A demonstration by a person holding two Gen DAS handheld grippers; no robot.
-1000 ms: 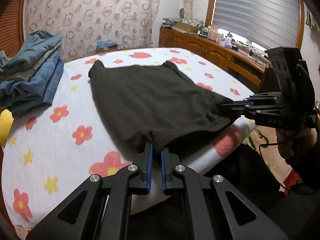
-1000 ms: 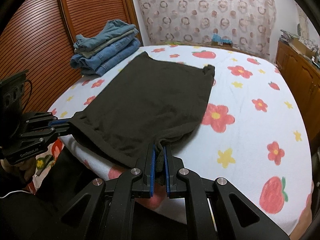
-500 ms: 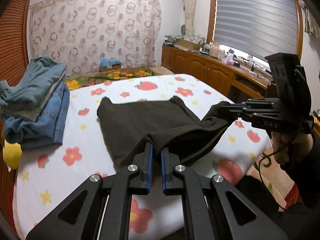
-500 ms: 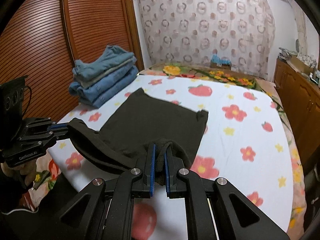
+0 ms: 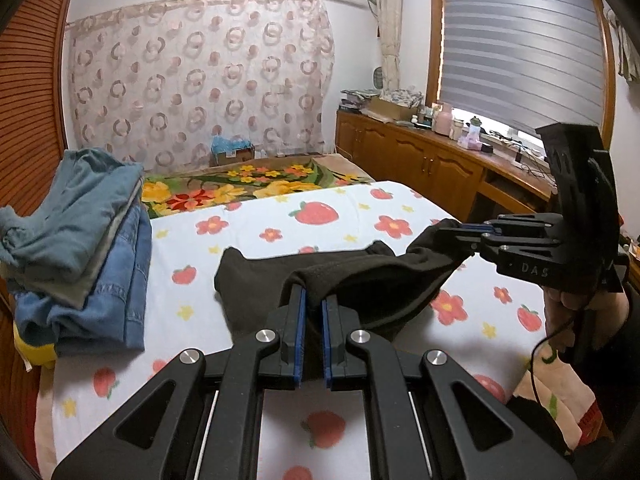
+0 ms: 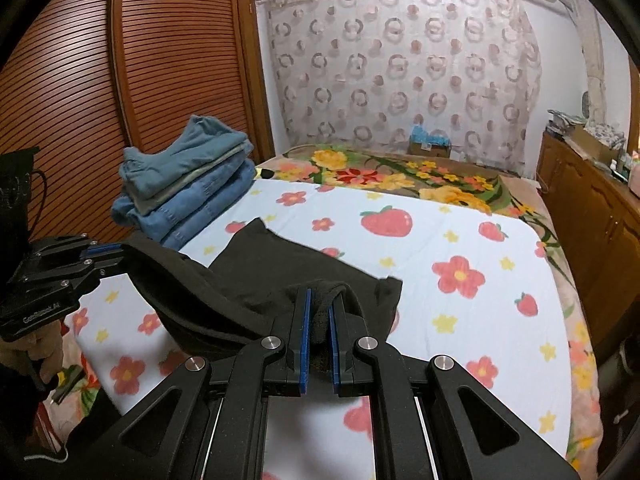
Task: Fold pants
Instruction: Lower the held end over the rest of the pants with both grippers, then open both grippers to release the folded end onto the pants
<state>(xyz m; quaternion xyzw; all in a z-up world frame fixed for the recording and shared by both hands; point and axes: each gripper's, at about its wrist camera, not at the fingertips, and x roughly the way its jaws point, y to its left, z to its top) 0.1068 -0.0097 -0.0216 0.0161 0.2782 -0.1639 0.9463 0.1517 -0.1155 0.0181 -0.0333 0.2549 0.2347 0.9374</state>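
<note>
Above the near edge of the bed (image 5: pixel 256 216), the left tool (image 5: pixel 313 300) and right tool (image 6: pixel 319 304) each pinch a corner of the black pants (image 5: pixel 360 280), having lifted that hem off the sheet toward the far end, so the fold is underway; the far edge lies beside the jeans stack (image 5: pixel 80 248), while the sagging fabric hides what lies beneath

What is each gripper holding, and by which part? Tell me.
Both hold the dark pants by the near edge: left gripper and right gripper each pinch one corner, lifted off the bed.
</note>
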